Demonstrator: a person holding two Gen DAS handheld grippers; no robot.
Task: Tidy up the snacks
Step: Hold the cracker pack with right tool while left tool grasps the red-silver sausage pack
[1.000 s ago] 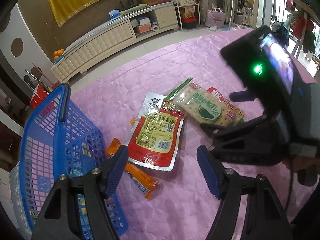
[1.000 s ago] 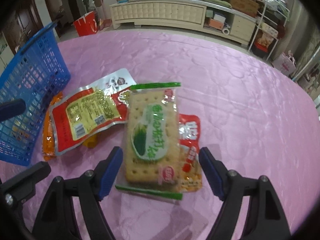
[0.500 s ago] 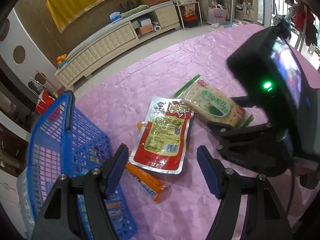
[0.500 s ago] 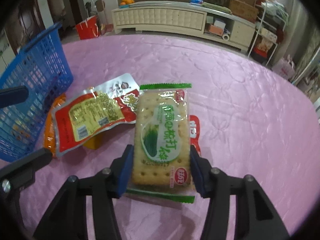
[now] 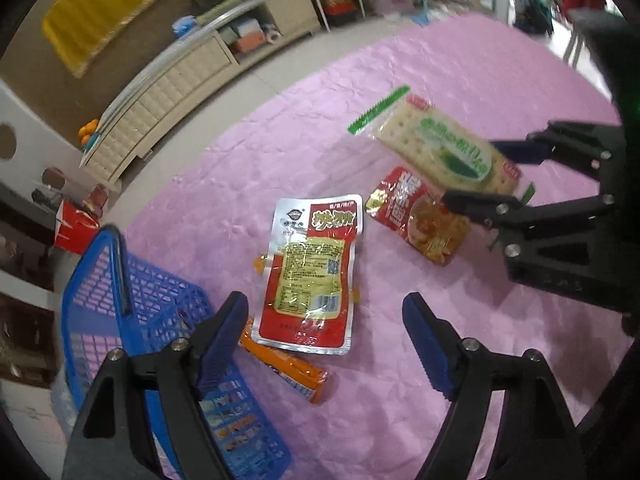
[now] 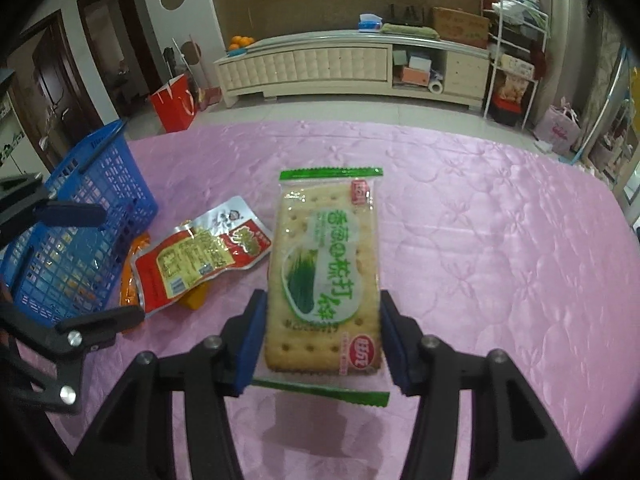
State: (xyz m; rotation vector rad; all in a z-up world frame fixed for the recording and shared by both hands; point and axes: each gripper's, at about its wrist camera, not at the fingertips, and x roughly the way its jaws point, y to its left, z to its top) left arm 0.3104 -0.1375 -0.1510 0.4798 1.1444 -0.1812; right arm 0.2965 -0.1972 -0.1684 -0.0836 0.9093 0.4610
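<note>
Right gripper (image 6: 322,332) is carrying the cracker pack (image 6: 326,276) toward the blue basket (image 6: 76,236).

Its jaws are clamping the pack's long edges, clear of the pink tabletop (image 6: 480,240). Keeping it level and releasing only above the basket is safest; the left gripper (image 5: 324,344), jaws apart and just widening, is hovering empty over the red pouch (image 5: 310,280).

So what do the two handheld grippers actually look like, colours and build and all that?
Both match. The left gripper has black plastic arms with open triangular cutouts, silver screws at the joints, and blue ribbed fingertip pads. The right gripper is built the same way, with blue pads. In the left wrist view its black body shows a green light. No sleeves or cables are clearly visible.
</note>
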